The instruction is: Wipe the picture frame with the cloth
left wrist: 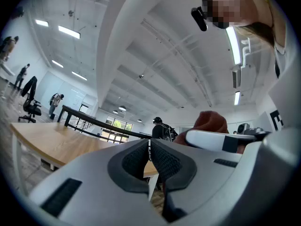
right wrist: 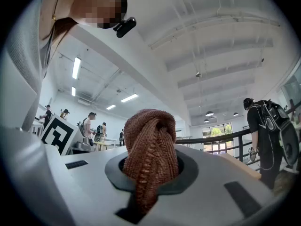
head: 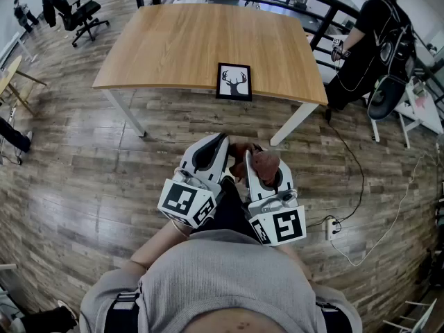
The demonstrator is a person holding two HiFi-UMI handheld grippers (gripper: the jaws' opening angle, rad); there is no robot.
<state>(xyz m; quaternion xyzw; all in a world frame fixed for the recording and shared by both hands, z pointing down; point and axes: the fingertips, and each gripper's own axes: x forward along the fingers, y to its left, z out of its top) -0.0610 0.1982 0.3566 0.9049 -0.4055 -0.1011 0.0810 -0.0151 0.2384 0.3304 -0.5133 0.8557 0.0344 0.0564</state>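
A black picture frame (head: 234, 82) with a deer print lies flat at the near edge of the wooden table (head: 180, 44). Both grippers are held close to my chest, well short of the table. My right gripper (head: 262, 166) is shut on a reddish-brown knitted cloth (right wrist: 149, 157), which bunches up between its pads and pokes out above them. The cloth (head: 264, 164) also shows in the head view at that gripper's tip. Beside it, my left gripper (head: 220, 148) is shut with nothing in it, its black pads (left wrist: 162, 161) meeting. The cloth (left wrist: 210, 122) appears to its right there.
The table stands on white legs (head: 129, 111) over a wooden plank floor. A person in black (head: 371, 40) stands at the table's far right by a railing. An office chair (head: 78, 16) is at the far left. A power strip and cable (head: 331, 227) lie on the floor right of me.
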